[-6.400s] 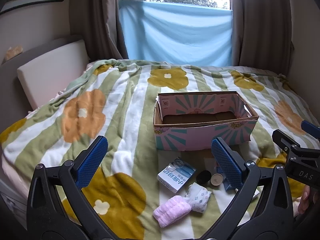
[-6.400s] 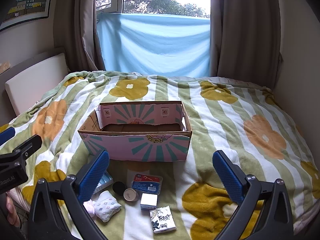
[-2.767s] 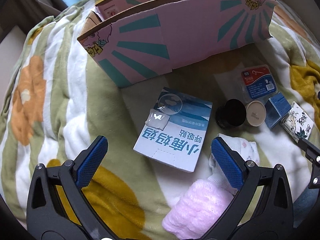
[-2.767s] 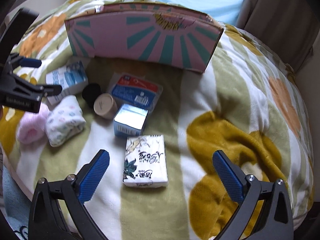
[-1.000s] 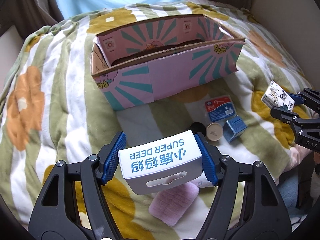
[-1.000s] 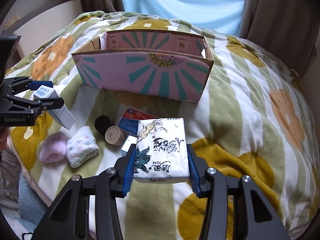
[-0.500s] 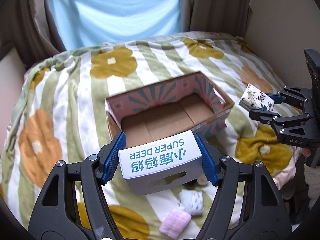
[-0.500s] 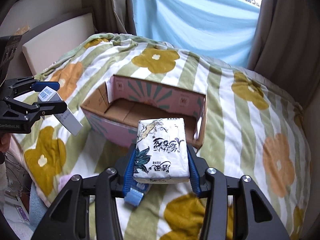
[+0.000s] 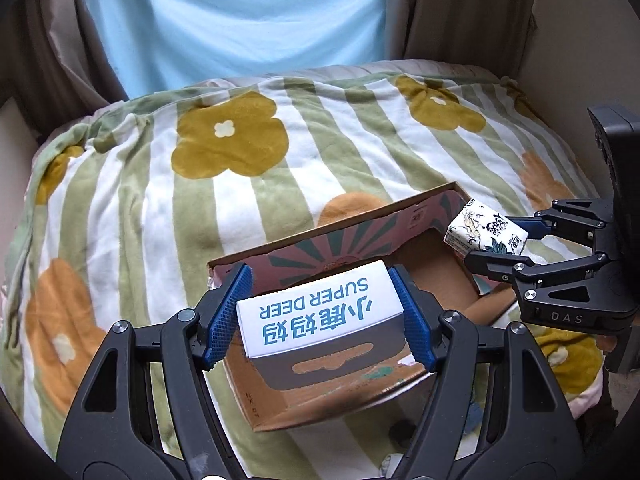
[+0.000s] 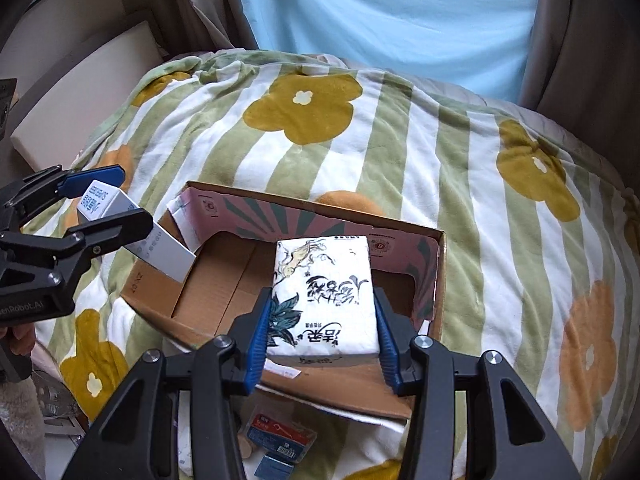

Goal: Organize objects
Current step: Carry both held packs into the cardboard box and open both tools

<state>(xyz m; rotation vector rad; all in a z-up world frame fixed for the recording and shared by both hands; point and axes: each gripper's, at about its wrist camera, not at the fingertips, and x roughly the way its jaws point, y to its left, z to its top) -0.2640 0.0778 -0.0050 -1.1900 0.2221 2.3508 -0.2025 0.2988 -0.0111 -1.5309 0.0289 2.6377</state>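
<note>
Left tool (image 9: 320, 316) clamped on carton (image 9: 320, 316), right tool (image 10: 320, 312) on tissues (image 10: 324, 296), both above box (image 10: 438, 272). Lower well inside, carton toward 9 o'clock, tissues toward 3, before letting go.

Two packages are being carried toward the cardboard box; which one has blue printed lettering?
The white SUPER DEER carton, clamped in the left tongs. The other, a soft tissue pack in the right tongs, bears black ink-style drawings and calligraphy instead.
</note>
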